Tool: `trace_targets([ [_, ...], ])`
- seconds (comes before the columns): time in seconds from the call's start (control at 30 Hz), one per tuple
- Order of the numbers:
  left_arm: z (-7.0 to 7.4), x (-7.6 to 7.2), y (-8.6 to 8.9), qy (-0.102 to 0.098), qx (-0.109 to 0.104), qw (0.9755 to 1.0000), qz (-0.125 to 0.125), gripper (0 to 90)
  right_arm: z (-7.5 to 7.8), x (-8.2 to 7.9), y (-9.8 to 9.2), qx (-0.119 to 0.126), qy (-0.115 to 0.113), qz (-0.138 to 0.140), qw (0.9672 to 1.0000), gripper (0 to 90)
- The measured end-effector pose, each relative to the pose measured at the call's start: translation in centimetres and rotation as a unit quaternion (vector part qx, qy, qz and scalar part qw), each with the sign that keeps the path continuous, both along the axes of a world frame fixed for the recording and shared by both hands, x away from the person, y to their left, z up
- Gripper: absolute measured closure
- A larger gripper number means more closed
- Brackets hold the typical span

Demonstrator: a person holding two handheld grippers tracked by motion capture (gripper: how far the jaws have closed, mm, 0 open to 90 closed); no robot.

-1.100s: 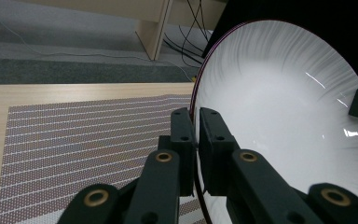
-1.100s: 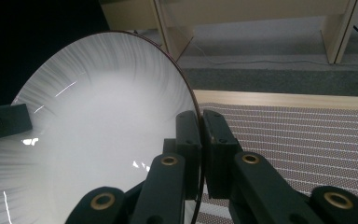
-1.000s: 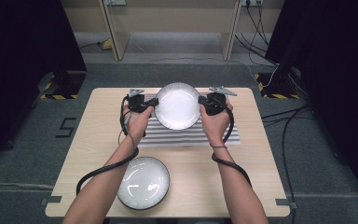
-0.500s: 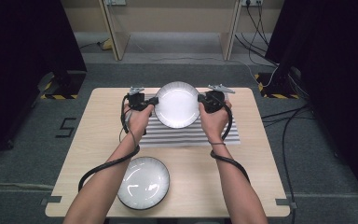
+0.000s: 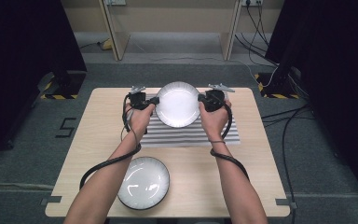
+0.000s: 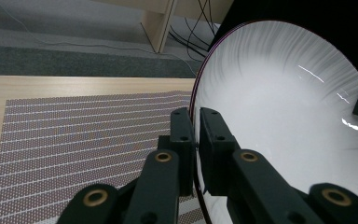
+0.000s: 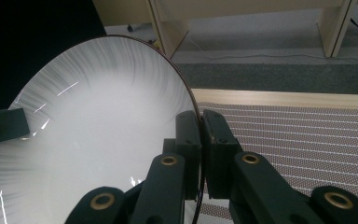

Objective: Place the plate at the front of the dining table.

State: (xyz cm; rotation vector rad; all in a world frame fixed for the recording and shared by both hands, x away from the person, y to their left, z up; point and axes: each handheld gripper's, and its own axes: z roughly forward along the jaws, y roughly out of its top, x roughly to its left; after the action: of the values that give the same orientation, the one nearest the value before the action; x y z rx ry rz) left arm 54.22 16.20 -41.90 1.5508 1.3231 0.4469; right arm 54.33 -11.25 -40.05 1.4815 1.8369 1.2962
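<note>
The round white ceramic plate with a thin dark rim (image 5: 178, 103) hung between the two grippers, above the striped grey-and-white placemat (image 5: 168, 134). The left gripper (image 6: 196, 140) was clamped on the plate's left rim, the right gripper (image 7: 200, 140) on the opposite rim, each with one jaw on either face. A second round glossy plate (image 5: 143, 183) lay on the light wooden table (image 5: 98, 126), nearer the person than both grippers.

The round white ribbed plate (image 5: 178, 103), pinched at opposite rims by both tools, sits a touch lower in the frame's upper middle (a very slight shift), nearer the striped placemat (image 5: 186, 130).
</note>
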Motion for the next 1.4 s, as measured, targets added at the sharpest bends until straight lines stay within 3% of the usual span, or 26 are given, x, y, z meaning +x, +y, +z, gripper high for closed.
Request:
trace_targets([
  [1.4, -1.8, 1.5, 0.5, 0.029, -0.007, 0.9995, 0.008, 84.1, -1.7, 1.9, 0.6, -0.005, 0.026, 0.001, 0.9996, 86.1],
])
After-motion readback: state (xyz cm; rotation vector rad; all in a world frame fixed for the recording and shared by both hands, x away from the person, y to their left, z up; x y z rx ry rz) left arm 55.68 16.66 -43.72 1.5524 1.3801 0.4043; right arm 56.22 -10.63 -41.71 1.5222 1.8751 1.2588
